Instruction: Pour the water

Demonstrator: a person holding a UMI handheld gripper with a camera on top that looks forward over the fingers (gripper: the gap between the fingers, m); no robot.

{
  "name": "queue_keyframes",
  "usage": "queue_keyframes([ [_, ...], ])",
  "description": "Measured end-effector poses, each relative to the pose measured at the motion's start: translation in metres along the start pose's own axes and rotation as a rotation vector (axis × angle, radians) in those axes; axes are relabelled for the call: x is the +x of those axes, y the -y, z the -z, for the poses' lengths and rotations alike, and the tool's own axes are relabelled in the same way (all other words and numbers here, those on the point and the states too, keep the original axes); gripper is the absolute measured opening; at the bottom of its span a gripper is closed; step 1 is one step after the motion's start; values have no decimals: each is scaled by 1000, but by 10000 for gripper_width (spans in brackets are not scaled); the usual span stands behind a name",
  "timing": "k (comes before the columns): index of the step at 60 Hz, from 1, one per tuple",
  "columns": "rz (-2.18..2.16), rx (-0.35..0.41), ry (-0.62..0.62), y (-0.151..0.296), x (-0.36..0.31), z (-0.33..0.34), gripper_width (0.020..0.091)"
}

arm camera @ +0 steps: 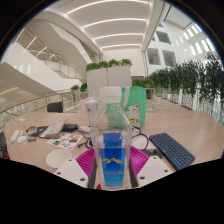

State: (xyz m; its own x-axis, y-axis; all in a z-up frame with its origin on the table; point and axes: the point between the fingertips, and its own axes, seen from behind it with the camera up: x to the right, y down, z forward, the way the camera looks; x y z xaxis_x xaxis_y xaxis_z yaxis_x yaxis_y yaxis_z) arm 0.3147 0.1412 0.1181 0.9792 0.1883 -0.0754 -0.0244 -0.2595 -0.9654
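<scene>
Magenta pads [87, 158] framed a clear plastic water bottle [111, 140] at six o'clock, where we saw the hand-held gripper [112, 160] closed on it from both sides, the bottle upright and carried just ahead of the lens. Its blue label [112, 152] sat level with the fingers; we could make out a pale mark on it but could not read any brand or wording.

Beyond the bottle, a light tabletop [185, 125] stretched away in a bright atrium. A dark keyboard [172, 149] lay at four o'clock, just beside the right finger. At nine o'clock sat a scatter of small items and printed papers [62, 139], too small for us to name or read. A tall clear container [97, 110], possibly the vessel to be filled, stood at twelve o'clock directly behind the bottle, with a green chair back [134, 97] and a planter of shrubs [108, 68] farther off.

We judged the pour had not begun: the bottle stood vertical, and we could not tell whether its cap was on. The chief risk, as we saw it, was water reaching the keyboard or the papers if the tilt came too early or missed the mouth of the container. A smooth, soft-walled bottle could also slip or buckle between the pads as it tipped.
</scene>
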Motion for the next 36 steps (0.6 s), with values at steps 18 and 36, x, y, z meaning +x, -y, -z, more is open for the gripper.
queue_keyframes([
  [18, 20, 30, 60, -53, -9, -2, 490],
  [36, 53, -129, 34, -74, -6, 18, 758],
])
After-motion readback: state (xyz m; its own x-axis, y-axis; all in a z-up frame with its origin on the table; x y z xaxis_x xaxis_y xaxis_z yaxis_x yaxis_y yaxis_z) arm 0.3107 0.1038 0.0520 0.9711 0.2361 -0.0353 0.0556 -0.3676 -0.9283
